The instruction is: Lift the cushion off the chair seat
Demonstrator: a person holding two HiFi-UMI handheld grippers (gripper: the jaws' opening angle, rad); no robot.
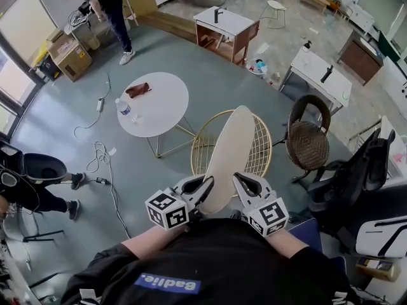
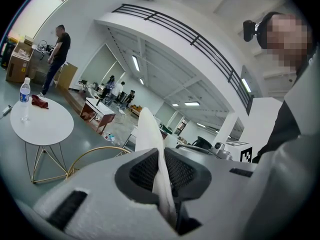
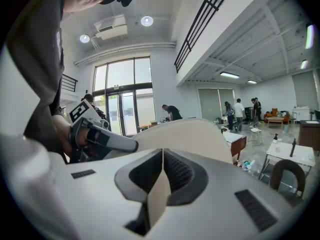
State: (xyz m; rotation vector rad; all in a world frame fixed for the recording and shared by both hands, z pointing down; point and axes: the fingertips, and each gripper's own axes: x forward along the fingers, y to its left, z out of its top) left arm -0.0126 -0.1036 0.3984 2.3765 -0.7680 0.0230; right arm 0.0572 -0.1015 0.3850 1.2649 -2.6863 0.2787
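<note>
A cream, oval cushion (image 1: 229, 154) hangs in the air above the gold wire chair (image 1: 261, 151), tilted up on edge. My left gripper (image 1: 205, 188) is shut on the cushion's near left rim, and my right gripper (image 1: 240, 184) is shut on its near right rim. In the left gripper view the cushion (image 2: 150, 134) runs edge-on between the black pads (image 2: 145, 171). From the right gripper view the cushion (image 3: 195, 136) spreads broad and flat ahead, its edge pinched between the pads (image 3: 177, 171), with the left gripper (image 3: 102, 136) beside it.
A round white table (image 1: 156, 107) with a water bottle (image 1: 124, 108) and a brown cloth stands left of the chair. A dark wicker chair (image 1: 308, 138) is at the right, black office chairs (image 1: 362, 170) further right. Cables lie on the floor. A person stands far left.
</note>
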